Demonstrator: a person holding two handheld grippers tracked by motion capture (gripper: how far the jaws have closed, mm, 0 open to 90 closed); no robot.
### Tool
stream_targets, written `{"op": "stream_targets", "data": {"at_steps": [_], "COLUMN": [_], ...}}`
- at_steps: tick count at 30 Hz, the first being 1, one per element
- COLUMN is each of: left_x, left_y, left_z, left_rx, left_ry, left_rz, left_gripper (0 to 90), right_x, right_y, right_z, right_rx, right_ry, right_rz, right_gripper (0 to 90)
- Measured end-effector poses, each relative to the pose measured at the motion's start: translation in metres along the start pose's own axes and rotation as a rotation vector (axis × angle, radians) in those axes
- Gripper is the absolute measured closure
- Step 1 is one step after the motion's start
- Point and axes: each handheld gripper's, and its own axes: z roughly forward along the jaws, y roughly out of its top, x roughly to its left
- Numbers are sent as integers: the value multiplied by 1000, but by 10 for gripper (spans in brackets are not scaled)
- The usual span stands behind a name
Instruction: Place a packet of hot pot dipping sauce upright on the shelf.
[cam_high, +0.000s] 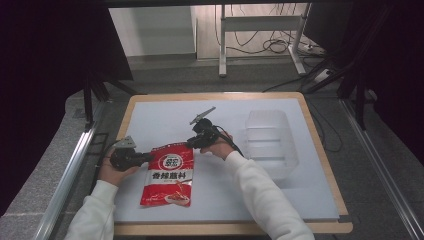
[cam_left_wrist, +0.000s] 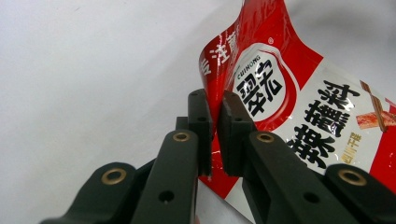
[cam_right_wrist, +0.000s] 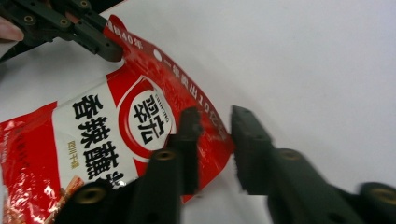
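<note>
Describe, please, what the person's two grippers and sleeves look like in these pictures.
Both arms wear white long sleeves. The left gripper and the right gripper are matte black, each with two blocky jaws on flat link arms joined by brass-coloured rivets. In the high view, each carries a grey three-cornered plate on top, and a thin black cable trails from the right one.

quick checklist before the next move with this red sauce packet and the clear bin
1. Left gripper shut on the red and white foil sauce packet's top corner: ok.
2. Right gripper gripping the other top corner: not ok, jaws apart around the edge.
3. Packet undamaged: cannot tell.
4. Clear plastic bin upright, open: ok.
5. White table mat bare between packet and bin: ok.
</note>
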Motion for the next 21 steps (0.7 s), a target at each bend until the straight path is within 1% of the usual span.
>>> {"op": "stream_targets", "data": {"at_steps": [1,4,5,6,8,9,10,12,13,14,15,16,17,18,19,20,21], "left_x": [0,0,0,0,0,0,0,0,0,0,0,0,0,0,0,0,0], "left_y": [0,0,0,0,0,0,0,0,0,0,0,0,0,0,0,0,0], "left_z": [0,0,0,0,0,0,0,0,0,1,1,1,1,1,1,1,1], "left_rx": [0,-1,-1,-1,-1,-1,-1,-3,-3,-3,-3,-3,-3,-2,-2,-2,-3], "left_ry": [0,-1,-1,-2,-2,-2,-2,-4,-4,-4,-4,-6,-6,-7,-7,-6,-4], "left_rz": [0,-1,-1,-3,-3,-3,-3,-4,-4,-4,-4,-5,-5,-5,-5,-5,-5], "left_gripper": [848,847,847,847,847,847,847,847,847,846,846,845,845,844,844,844,843], "right_x": [0,-1,-1,-2,-2,-2,-3,-2,-2,-1,-1,0,0,-1,-1,-1,-1], "right_y": [0,5,5,8,11,11,12,11,11,11,11,10,10,9,9,9,10], "right_z": [0,3,3,7,13,13,20,28,28,33,33,37,37,38,38,38,37], "right_rx": [0,-8,-8,1,23,23,50,88,88,113,113,131,131,144,144,146,149], "right_ry": [0,3,3,24,39,39,68,86,86,100,100,111,111,123,123,127,140], "right_rz": [0,-6,-6,-7,-4,-4,4,5,5,7,7,7,7,-9,-9,-15,-22], "right_gripper": [659,560,560,549,545,545,551,581,581,625,625,686,686,752,752,781,836]}}
